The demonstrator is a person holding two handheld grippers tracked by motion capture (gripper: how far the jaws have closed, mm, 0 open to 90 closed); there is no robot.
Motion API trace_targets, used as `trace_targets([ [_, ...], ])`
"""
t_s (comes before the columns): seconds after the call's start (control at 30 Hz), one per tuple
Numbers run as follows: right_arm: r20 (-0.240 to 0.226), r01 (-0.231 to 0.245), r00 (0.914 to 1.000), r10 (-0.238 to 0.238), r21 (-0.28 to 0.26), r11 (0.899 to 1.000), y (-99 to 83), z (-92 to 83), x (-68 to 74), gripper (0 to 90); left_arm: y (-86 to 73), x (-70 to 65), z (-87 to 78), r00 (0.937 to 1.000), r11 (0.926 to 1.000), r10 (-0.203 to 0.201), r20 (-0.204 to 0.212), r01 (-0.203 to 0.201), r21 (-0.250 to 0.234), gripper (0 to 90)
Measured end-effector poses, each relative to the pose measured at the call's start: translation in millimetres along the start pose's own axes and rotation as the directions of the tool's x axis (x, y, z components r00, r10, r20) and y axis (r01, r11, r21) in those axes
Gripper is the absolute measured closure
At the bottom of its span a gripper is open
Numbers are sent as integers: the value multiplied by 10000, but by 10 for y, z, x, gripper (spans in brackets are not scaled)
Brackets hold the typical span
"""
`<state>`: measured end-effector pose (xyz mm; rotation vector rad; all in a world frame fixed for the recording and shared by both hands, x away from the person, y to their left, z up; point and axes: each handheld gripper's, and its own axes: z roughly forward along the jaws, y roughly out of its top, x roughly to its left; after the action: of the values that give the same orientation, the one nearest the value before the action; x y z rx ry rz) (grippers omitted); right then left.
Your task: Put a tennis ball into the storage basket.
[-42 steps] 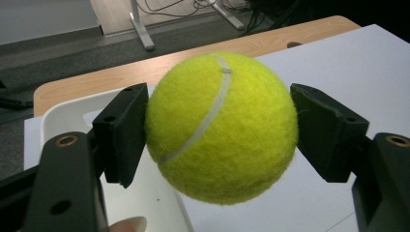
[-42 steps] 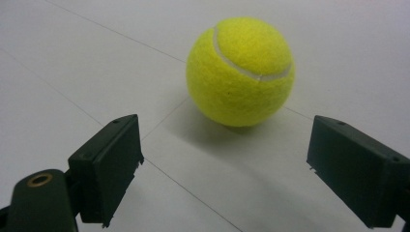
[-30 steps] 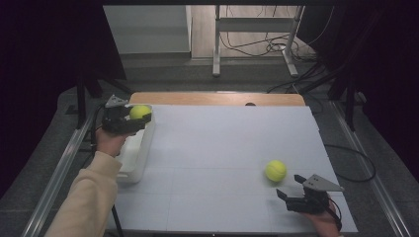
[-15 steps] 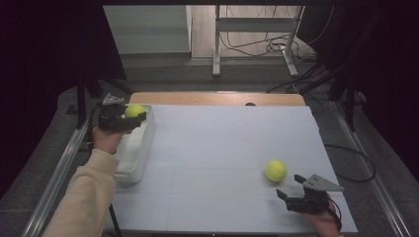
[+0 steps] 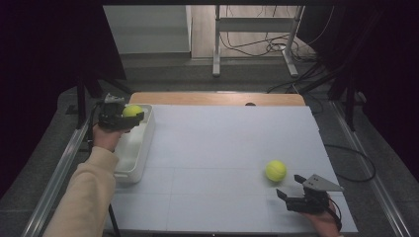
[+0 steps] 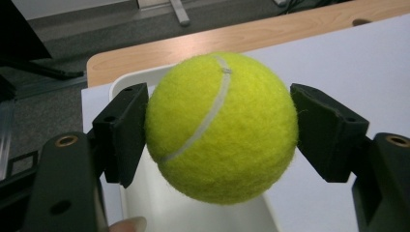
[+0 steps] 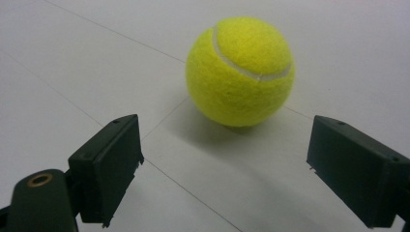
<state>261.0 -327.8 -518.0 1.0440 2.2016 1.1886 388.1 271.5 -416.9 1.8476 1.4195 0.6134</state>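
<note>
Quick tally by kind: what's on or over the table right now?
Tennis balls: 2, one in the left gripper over the bin, one on the table
White bin: 1
Total: 3

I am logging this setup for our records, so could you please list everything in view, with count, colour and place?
Tennis balls: two, yellow-green; one clamped in the left tongs above the bin, one lying free on the mat ahead of the right tongs.
Bin: one, white, at the mat's left edge.
Mat: one, pale grey-white, covering most of the table.
Table: one, wooden, its far edge bare beyond the mat.
Cables: several, dark, on the floor beyond the table.
Left tongs: black, shut on the ball over the bin's far end.
Right tongs: black, open, near the mat's right front corner.
Sleeve: one, beige, on the left forearm.
</note>
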Motion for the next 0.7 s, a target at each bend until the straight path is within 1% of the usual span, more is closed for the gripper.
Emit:
trace_targets([
  [0.13,3,8,10000,-8,7,10000,-1,1,-2,129,-10,27,63,10000,9998,-70,-62,71,165,263],
  [0.3,-9,0,10000,0,-20,10000,-4,2,-5,129,-22,51,129,9998,9992,-43,-208,51,390,263],
  [0.4,-10,11,10000,-11,-18,10000,-4,2,-5,129,-31,68,163,9998,9985,-50,-217,61,539,263],
  [0.53,-10,15,10000,-15,-15,10000,-4,2,-5,129,-44,81,206,9993,9975,-34,-363,60,705,263],
  [0.7,-4,25,10000,-25,-2,10000,-5,3,-4,129,-47,79,237,9992,9969,9,-409,23,786,264],
])
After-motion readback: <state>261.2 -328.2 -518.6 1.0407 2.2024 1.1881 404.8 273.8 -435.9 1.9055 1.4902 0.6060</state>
